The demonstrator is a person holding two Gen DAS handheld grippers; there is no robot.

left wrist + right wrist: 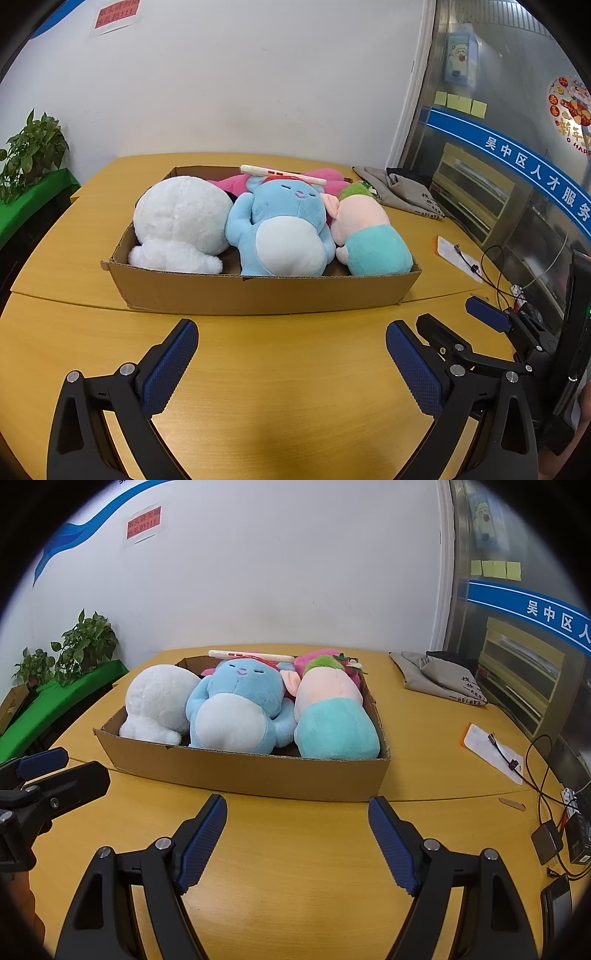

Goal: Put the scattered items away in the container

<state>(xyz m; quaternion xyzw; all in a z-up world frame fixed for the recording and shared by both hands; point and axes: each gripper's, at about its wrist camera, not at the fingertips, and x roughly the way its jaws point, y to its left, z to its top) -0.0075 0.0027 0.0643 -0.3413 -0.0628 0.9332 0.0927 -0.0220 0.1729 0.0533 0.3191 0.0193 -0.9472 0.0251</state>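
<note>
Left wrist view: left gripper (291, 347) spread wide, empty, over bare table (280, 406). Cardboard box (258, 291) lies dead ahead, long axis left-right, holding white plush (181, 221), blue plush (280, 229), pink-and-teal plush (369, 236).

Right wrist view: right gripper (297, 823) likewise released, box just beyond; possibly a phone (251, 656) at the far rim.

The left hand-held gripper (291, 328) is held low and level, its two blue-padded fingers (168, 369) spread wide with nothing between them. The right hand-held gripper (297, 805) has the same pose, its fingers (201, 845) wide apart and empty. The two are side by side and apart; each shows at the edge of the other's view.
</note>
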